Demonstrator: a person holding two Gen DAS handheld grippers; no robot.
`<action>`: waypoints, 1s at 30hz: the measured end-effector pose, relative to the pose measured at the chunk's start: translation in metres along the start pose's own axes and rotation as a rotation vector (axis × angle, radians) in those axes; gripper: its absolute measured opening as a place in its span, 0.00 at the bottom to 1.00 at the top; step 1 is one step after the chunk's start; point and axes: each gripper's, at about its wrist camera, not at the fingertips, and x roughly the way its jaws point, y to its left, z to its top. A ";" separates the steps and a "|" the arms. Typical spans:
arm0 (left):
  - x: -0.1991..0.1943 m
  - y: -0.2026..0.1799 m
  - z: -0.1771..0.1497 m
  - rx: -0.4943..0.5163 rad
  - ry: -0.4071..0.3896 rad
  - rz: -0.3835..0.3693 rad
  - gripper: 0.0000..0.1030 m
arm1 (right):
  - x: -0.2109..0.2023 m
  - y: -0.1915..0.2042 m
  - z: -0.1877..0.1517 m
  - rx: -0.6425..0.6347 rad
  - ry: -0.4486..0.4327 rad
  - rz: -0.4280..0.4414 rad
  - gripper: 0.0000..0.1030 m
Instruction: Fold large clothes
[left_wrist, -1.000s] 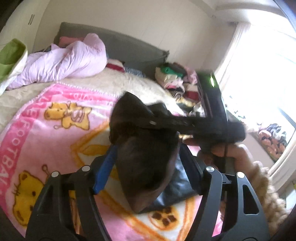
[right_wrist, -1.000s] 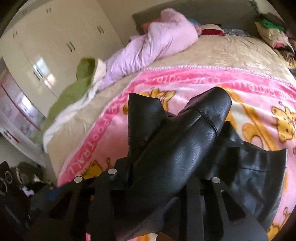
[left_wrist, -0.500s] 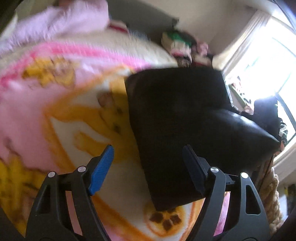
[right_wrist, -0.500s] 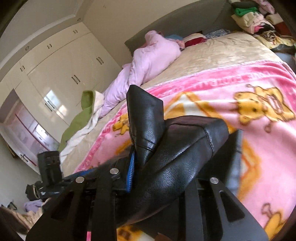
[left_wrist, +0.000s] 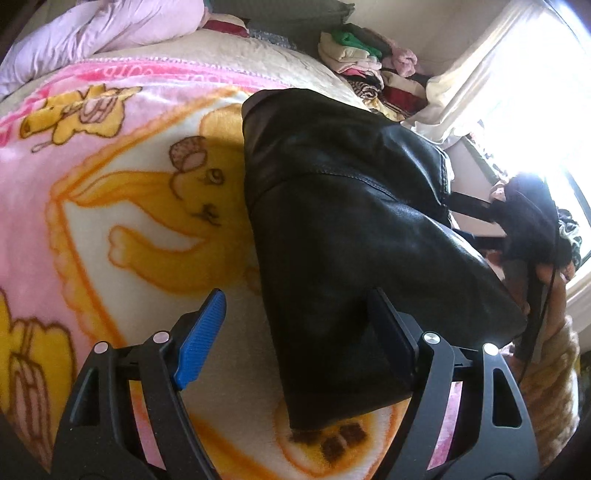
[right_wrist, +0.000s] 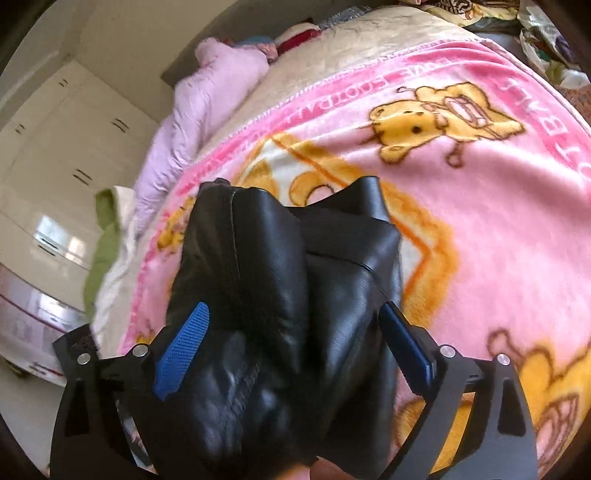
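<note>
Since a second ago the jacket has been lowered from mid-air onto the blanket, and both claws have been tipped further down toward the bed. The jacket, black and leather-like, is now laid folded on the pink cartoon blanket, its near end reaching toward both cameras.

The left claw is seen released: its blue pad is held clear over bare blanket, while the other finger is set against the jacket's near edge without any pinch.

The right claw is being opened at this moment. Bunched folds of the jacket are still lying between its jaws, but the pads are spread well apart and nothing is clamped by them; the left pad is seen beside the leather.

A hand gripping the other tool is glimpsed at the right edge of the left view. A lilac duvet is heaped at the head of the bed.
</note>
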 end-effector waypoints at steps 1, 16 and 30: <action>-0.001 -0.001 0.000 0.008 -0.003 0.011 0.69 | 0.006 0.012 0.002 -0.045 -0.006 -0.046 0.57; 0.018 -0.016 0.002 0.023 0.032 -0.035 0.80 | 0.009 -0.017 -0.010 -0.217 -0.194 -0.162 0.22; 0.012 -0.020 0.005 0.047 0.010 0.027 0.87 | -0.030 -0.022 -0.048 -0.071 -0.283 -0.169 0.82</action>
